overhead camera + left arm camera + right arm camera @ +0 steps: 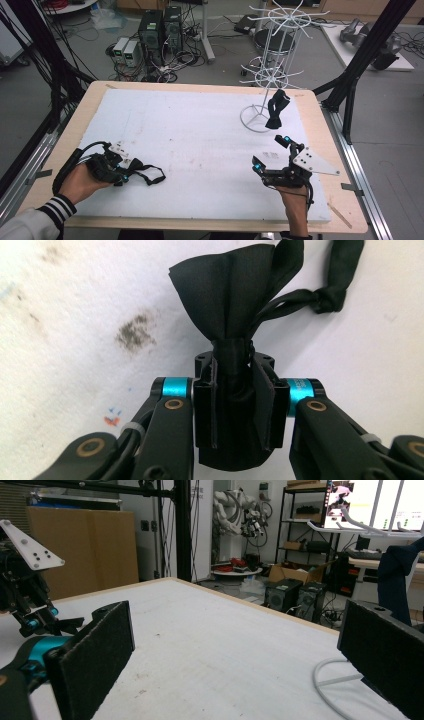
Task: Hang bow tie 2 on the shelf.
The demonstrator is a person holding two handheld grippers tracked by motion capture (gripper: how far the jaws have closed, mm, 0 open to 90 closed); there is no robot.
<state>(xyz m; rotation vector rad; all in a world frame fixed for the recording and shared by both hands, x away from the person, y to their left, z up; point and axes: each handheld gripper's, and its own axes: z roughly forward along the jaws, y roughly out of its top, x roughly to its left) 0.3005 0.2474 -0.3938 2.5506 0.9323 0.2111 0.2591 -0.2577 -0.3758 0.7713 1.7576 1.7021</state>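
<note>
Below, at the lower left of the high view, the left gripper [121, 175] is clamped on the knot of a black bow tie [235, 305], whose strap [150, 175] loops out over the white mat [200, 130]. Lower right, the right gripper [270, 155] stands with jaws wide apart, holding nothing. Upper right, a second black tie [276, 110] hangs on the white wire rack [272, 75].
</note>
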